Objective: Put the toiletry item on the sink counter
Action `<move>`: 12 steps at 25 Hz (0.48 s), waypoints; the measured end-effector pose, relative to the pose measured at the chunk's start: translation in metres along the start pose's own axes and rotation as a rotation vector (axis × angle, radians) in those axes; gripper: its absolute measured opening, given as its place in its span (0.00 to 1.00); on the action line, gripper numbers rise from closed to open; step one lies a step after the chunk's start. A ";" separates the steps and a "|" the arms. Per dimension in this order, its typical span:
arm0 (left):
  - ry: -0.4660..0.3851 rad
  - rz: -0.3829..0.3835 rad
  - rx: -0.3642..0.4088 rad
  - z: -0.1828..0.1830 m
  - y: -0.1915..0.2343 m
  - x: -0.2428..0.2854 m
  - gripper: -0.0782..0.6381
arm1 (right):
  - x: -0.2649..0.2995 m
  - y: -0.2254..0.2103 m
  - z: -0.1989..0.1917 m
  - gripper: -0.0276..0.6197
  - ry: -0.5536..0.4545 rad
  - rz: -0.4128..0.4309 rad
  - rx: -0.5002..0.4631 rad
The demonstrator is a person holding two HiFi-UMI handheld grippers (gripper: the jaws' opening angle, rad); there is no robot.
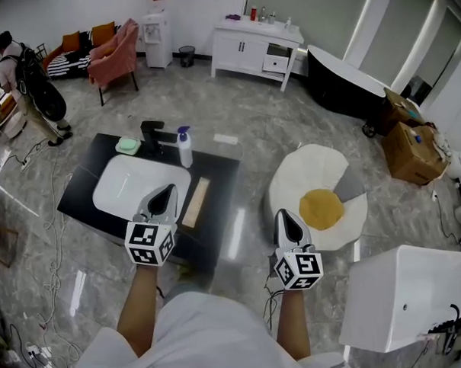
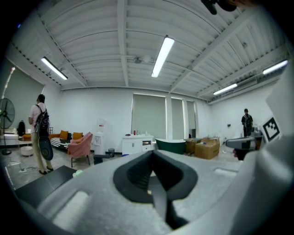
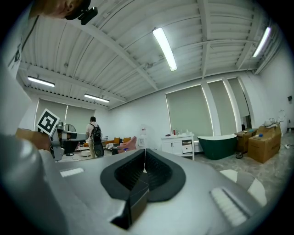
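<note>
A white bottle with a blue pump top (image 1: 185,147) stands upright on the black sink counter (image 1: 218,172), just right of the black faucet (image 1: 153,135). A green soap item (image 1: 127,146) lies behind the white basin (image 1: 131,184). My left gripper (image 1: 166,192) hovers over the basin's near right edge; its jaws are shut with nothing between them (image 2: 153,155). My right gripper (image 1: 287,215) is off the counter to the right, over the floor, also shut and empty (image 3: 144,157). Neither gripper touches the bottle.
A pale wooden strip (image 1: 195,202) lies on the counter right of the basin. An egg-shaped rug (image 1: 322,175) is on the floor at right, with a white box (image 1: 403,294) near it. Farther off are a dark bathtub (image 1: 348,79), a white cabinet (image 1: 255,45) and a person (image 1: 28,85).
</note>
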State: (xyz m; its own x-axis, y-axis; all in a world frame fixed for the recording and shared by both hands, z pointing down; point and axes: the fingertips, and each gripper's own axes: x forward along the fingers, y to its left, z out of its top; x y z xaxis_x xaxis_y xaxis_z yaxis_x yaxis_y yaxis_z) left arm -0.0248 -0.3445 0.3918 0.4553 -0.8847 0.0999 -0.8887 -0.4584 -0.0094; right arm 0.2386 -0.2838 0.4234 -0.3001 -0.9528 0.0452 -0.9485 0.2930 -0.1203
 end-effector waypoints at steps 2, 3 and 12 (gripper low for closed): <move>-0.003 -0.002 0.005 0.002 -0.001 0.000 0.11 | -0.001 -0.002 0.002 0.05 -0.003 -0.002 -0.004; -0.006 -0.004 0.008 0.003 -0.002 0.001 0.11 | -0.001 -0.003 0.004 0.05 -0.007 -0.004 -0.006; -0.029 -0.018 0.019 0.013 -0.001 0.002 0.11 | 0.004 -0.006 0.010 0.05 -0.010 -0.015 -0.019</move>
State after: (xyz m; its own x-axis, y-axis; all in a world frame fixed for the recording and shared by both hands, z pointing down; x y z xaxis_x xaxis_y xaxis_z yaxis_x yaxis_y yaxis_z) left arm -0.0225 -0.3475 0.3796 0.4728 -0.8783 0.0711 -0.8793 -0.4755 -0.0263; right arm 0.2443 -0.2904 0.4141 -0.2850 -0.9578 0.0373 -0.9547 0.2802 -0.1007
